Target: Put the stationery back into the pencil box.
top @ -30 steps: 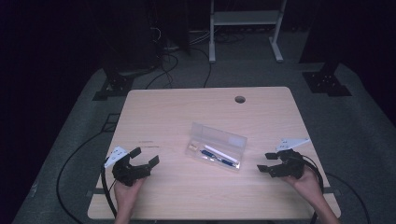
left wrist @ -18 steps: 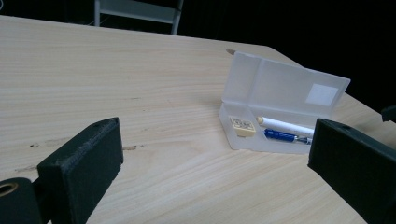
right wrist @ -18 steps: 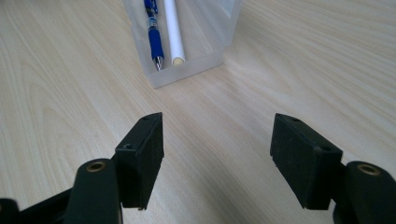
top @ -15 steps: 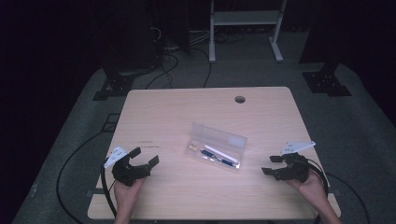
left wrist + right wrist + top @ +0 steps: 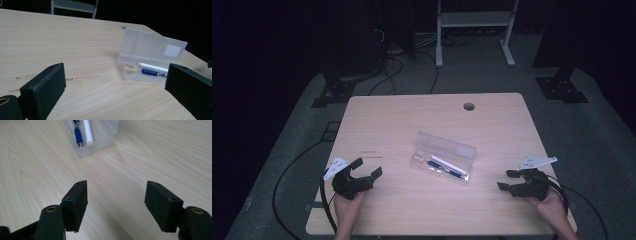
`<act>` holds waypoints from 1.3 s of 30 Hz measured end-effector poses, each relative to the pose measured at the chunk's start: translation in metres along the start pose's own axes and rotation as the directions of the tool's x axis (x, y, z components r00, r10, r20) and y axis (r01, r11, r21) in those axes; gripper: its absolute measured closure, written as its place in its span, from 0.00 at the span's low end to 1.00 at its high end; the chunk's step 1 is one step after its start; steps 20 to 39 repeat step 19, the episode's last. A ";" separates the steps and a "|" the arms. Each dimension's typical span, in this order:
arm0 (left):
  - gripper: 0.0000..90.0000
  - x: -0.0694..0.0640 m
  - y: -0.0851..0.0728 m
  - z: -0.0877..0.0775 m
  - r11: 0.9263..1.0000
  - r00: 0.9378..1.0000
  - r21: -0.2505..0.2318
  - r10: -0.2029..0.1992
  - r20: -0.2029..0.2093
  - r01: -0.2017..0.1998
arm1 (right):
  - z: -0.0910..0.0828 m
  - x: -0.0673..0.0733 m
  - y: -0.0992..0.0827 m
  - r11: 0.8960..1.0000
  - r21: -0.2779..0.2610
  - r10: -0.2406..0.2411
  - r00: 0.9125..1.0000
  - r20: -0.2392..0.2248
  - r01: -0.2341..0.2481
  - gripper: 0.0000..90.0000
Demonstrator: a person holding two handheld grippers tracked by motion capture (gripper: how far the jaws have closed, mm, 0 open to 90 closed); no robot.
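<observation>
Open clear pencil case at mid-worktop, holding a blue pen, white pen and eraser. Left gripper and right gripper flank it, fingers spread, empty. Approach low and level; steady the case before lifting a pen.

Worktop: pale wood-grain laminate, smooth, matt. Pencil case: frosted translucent plastic. Tongs, left and right: matt black plastic.
</observation>
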State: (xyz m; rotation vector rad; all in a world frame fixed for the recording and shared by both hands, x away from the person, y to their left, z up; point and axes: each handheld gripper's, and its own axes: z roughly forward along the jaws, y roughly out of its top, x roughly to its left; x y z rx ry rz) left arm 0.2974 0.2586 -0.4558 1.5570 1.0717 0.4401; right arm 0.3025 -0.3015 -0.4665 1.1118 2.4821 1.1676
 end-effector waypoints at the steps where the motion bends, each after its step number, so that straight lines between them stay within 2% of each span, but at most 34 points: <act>1: 0.02 0.000 0.000 0.000 1.000 1.000 0.000 0.000 0.000 0.000 | -0.001 0.000 -0.001 1.000 0.000 0.003 1.000 0.002 -0.003 0.38; 10: 0.02 -0.001 0.000 0.000 1.000 1.000 0.003 0.003 0.002 -0.003 | -0.004 -0.002 -0.014 0.999 -0.016 0.033 0.999 0.003 -0.033 0.37; 16: 0.02 -0.002 0.000 0.002 1.000 1.000 0.004 0.006 0.002 -0.006 | -0.005 0.008 -0.018 0.993 -0.097 0.068 0.998 -0.009 -0.068 0.32; 19: 0.02 -0.002 0.000 0.003 1.000 1.000 0.007 0.006 0.002 -0.006 | -0.005 0.018 -0.017 0.987 -0.147 0.061 0.998 -0.013 -0.062 0.31; 39: 0.02 -0.002 0.000 0.003 1.000 1.000 0.007 0.006 0.002 -0.006 | -0.005 0.018 -0.017 0.987 -0.147 0.061 0.998 -0.013 -0.062 0.31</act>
